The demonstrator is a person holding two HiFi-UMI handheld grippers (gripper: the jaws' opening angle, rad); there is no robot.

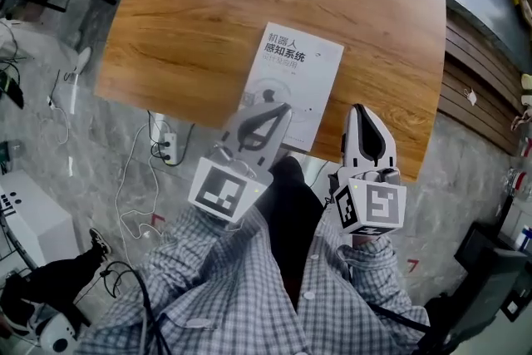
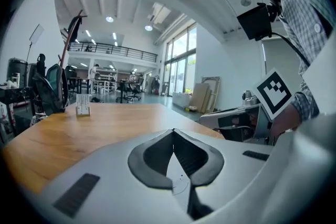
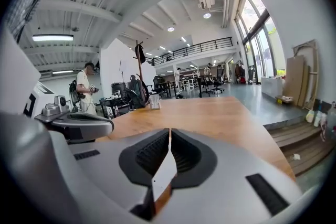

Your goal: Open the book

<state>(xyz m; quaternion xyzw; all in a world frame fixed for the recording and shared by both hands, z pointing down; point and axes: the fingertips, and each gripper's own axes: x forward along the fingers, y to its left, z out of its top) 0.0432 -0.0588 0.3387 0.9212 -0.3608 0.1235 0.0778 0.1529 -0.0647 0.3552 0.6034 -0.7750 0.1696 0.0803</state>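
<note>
**Inspector:** Where does the book (image 1: pixel 291 83) stand, and in what condition?

**Assessor:** It lies flat and closed, front cover up, on the wooden worktop (image 1: pixel 208 4). The worktop's near edge runs just beside the book's bottom edge. No page shows and no corner of the cover is raised.

**Inspector:** Report the left hand-held gripper (image 1: pixel 281 107).

**Assessor:** It is over the book's lower left part, tips pointing towards the book's middle. In its own view, the left hand-held gripper (image 2: pixel 173 131) has its jaws clenched tip to tip with nothing caught between them. Only the white cover is seen through the gap behind the tips. Whether the tips touch the cover cannot be told.

**Inspector:** And the right hand-held gripper (image 1: pixel 359 109)?

**Assessor:** It is just beside the book's lower right corner, apart from the cover. In its own view, the right hand-held gripper (image 3: pixel 169 131) also has its jaws pressed together and empty.

**Inspector:** Progress against the task?

**Assessor:** In the assessor's judgement, none is recorded: both tools are in position, but the cover is unlifted. What is left is to get a jaw under the cover's free edge, raise it and fold it over. The thin, flat cover offers little to catch.
</note>
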